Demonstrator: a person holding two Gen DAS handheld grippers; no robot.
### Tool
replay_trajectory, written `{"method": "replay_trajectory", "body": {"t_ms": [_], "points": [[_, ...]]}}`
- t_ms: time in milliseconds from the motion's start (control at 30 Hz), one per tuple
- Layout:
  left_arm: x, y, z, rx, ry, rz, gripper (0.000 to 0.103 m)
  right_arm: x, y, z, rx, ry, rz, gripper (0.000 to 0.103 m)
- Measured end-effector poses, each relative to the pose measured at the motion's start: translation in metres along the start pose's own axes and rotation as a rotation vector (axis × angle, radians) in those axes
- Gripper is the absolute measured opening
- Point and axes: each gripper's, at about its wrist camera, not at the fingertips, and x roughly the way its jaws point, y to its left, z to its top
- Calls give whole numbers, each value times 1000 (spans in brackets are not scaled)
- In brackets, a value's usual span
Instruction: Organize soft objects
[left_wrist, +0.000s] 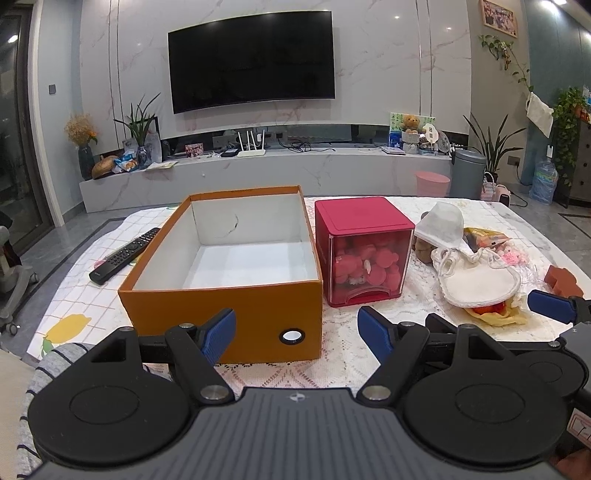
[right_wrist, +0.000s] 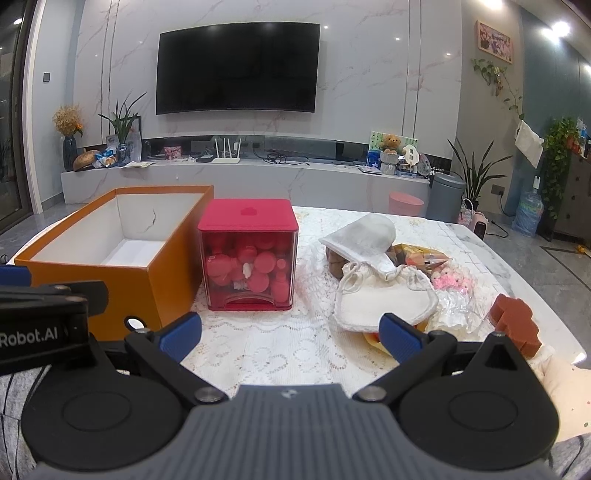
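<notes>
on the table (left_wrist: 369, 354), left side: orange box (left_wrist: 221, 306), open top, white inside, nothing in it that i can see; round hole in its near wall. just right of it, not touching as far as i can tell, a red bin (left_wrist: 364, 251) with solid red lid and clear walls, packed with red rounded pieces plus a few white bits; slot at the bottom of its near face. black remote (left_wrist: 123, 255) lies left of the orange box.

right of the red bin, the soft pile: white drawstring bag (right_wrist: 364, 236) slumped at the far end over something brown, cream drawstring pouch (right_wrist: 384, 299) nearer, lying flat and overlapping a yellow-and-red item under its near edge. pink plush bits (right_wrist: 452, 280) in clear wrap sit to the right of the pouch, a colourful wrapper behind it. brown block (right_wrist: 513, 325) at the near right, apart from the pile.

left gripper (left_wrist: 297, 334) jaws wide, nothing between, hovering near the orange box's near wall. right gripper (right_wrist: 290, 332) jaws wide too, empty, right fingertip just in front of the cream pouch; contact unclear.
</notes>
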Motion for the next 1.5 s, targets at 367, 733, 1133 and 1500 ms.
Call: {"method": "replay_trajectory", "body": {"t_ms": [367,733,1133,1500], "points": [[1,1,1,-8,20,-16,88,-1,1,-1,-6,3,0,100],[-5,2,12,-2,-31,-45,88,-14,5,9,-50,-66,-61,100],[14,-27,46,62,-2,-142,88,-11,-25,33,14,-58,-110,100],[60,-93,68,177,31,-291,88,10,-103,46,107,49,-323,100]]}}
